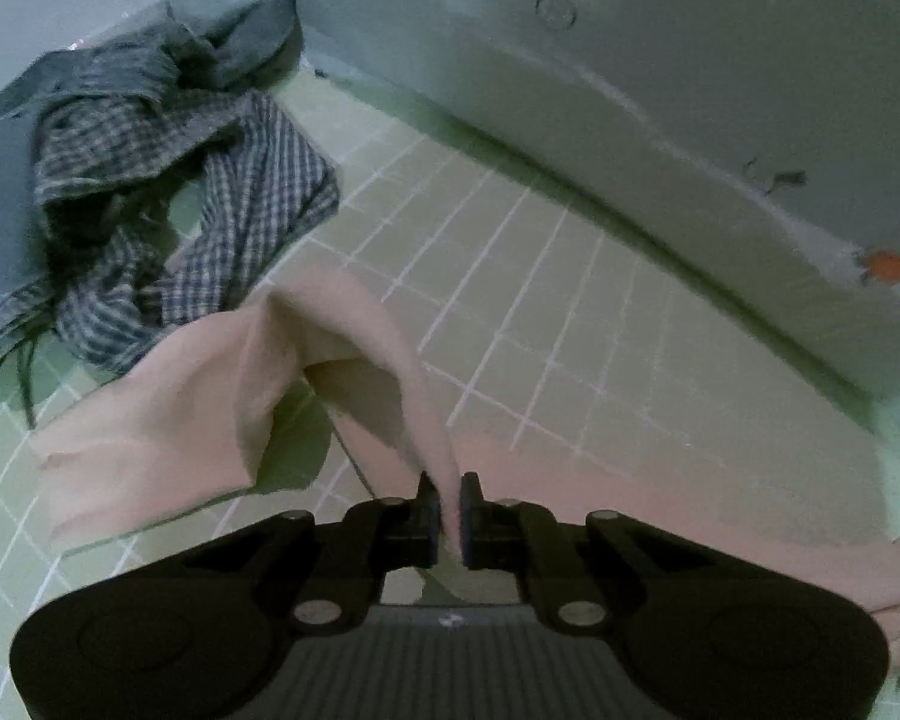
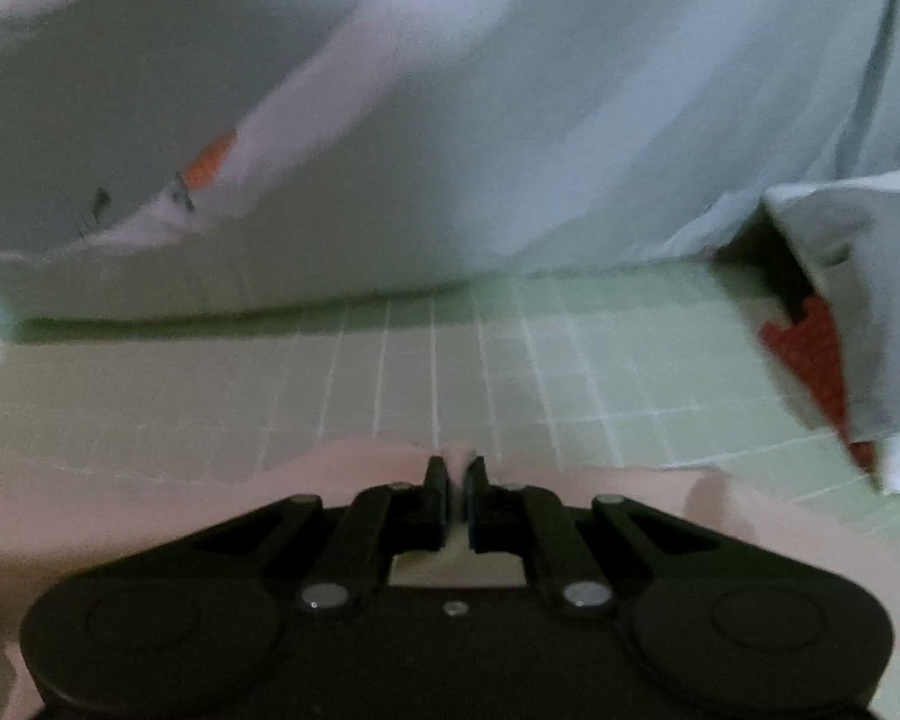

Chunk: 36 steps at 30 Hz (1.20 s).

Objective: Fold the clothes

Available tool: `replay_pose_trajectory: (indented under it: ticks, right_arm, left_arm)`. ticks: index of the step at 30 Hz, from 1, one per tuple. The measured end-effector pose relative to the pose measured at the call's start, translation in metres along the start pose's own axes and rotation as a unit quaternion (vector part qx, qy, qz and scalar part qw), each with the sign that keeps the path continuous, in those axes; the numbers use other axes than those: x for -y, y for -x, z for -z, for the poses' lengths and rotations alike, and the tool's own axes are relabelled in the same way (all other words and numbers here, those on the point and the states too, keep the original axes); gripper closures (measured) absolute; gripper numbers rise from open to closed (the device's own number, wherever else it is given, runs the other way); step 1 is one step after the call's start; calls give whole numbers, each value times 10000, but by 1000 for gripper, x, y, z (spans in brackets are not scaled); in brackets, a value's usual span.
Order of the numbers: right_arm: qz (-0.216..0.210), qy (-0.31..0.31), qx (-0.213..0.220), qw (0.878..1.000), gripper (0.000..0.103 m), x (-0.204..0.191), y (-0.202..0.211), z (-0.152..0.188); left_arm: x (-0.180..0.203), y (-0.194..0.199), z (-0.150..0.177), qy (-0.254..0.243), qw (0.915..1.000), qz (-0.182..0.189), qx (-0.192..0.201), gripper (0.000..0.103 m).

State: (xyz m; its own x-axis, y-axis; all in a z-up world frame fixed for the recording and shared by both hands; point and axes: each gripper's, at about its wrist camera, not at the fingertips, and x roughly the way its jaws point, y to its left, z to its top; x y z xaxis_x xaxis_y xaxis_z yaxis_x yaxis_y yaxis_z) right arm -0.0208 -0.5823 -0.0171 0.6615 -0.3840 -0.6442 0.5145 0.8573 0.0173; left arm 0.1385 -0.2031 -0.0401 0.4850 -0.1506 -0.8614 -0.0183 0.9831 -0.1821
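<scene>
I have the left gripper and right gripper each pinching the pink cloth, which drapes toward ten o'clock from the left one.

A green mat with a white grid lay against a pale wall — an orange mark showed on that wall, low down.

Soft matt pink cloth; woven checked fabric; smooth gridded mat.
</scene>
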Motion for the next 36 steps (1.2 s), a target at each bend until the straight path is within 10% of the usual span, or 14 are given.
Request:
replay_pose_trajectory:
  ticks: [14,26,36]
  right_arm:
    - [-107,-93,-1238,9922,97,19,27,97]
    - [-257,-97,-987,9947,96,21,33,91]
    - [-287,-554,-1024,9928,96,29,28,91]
  left_arm:
    - [-19,-7,87,-64,9937,-467,-1017,92]
    - [23,42,56,-703,9963,359,332,39]
    - [61,-39,43,-1404,9815,1107,-684,35]
